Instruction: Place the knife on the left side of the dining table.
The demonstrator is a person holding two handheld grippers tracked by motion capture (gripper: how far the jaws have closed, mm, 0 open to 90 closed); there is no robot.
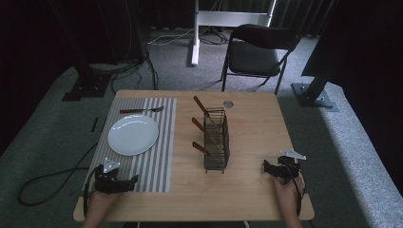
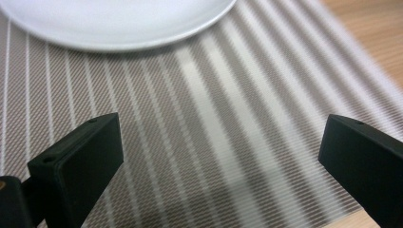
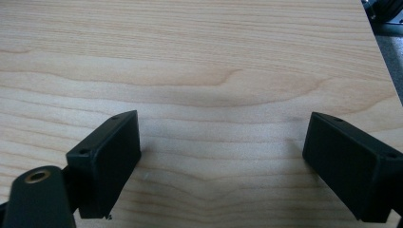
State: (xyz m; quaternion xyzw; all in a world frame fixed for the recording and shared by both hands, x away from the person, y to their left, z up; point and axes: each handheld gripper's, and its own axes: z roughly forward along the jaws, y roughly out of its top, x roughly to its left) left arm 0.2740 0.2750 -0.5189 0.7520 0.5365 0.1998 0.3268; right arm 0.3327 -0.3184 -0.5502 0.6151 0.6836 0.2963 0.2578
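Observation:
A white plate (image 1: 133, 135) lies on a grey striped placemat (image 1: 157, 166) on the left half of the wooden table (image 1: 247, 185). A fork (image 1: 141, 110) with a brown handle rests on the mat behind the plate. A black wire basket (image 1: 216, 140) stands mid-table with three brown-handled utensils (image 1: 201, 107) sticking out to the left. My left gripper (image 1: 134, 179) hovers open over the mat's near end; its view shows the plate's rim (image 2: 114, 28) above the jaws. My right gripper (image 1: 266, 166) is open over bare wood (image 3: 214, 95) at the near right.
A small round metal disc (image 1: 228, 103) sits in the table's far edge. A black folding chair (image 1: 256, 52) stands behind the table, with a white stand (image 1: 195, 33) and cables on the grey floor. Bare wood lies between basket and right edge.

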